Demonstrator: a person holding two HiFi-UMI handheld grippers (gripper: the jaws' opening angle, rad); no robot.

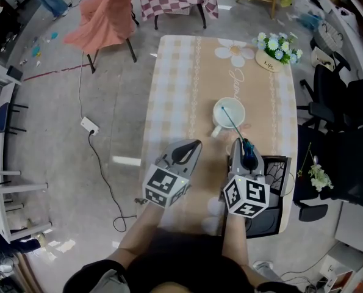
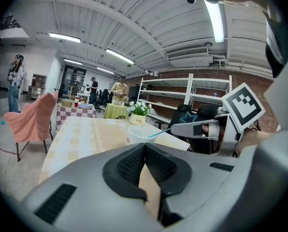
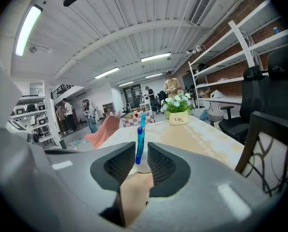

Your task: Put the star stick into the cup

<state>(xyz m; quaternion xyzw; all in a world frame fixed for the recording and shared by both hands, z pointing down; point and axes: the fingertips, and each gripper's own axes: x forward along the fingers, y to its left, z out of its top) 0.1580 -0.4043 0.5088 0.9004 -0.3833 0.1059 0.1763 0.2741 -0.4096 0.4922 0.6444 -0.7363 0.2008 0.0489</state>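
Note:
A white cup [image 1: 221, 122] stands on the checked table [image 1: 175, 84], just ahead of my right gripper [image 1: 243, 145]. The thin teal-blue star stick [image 1: 233, 126] leans out of the cup, its upper end between the right jaws. In the right gripper view the stick [image 3: 140, 144] stands between the pads with a small gap showing, the cup [image 3: 144, 167] right behind it; the jaws are open. My left gripper [image 1: 196, 145] hovers left of the cup, shut and empty, its pads meeting in the left gripper view [image 2: 144, 146], where the cup [image 2: 138, 134] and stick [image 2: 159, 132] show ahead.
A flower pot [image 1: 277, 52] sits at the table's far right corner. A black wire-backed chair [image 1: 274, 174] stands against the table's right edge by my right hand, office chairs [image 1: 343, 121] beyond it. A power strip and cable [image 1: 89, 126] lie on the floor left.

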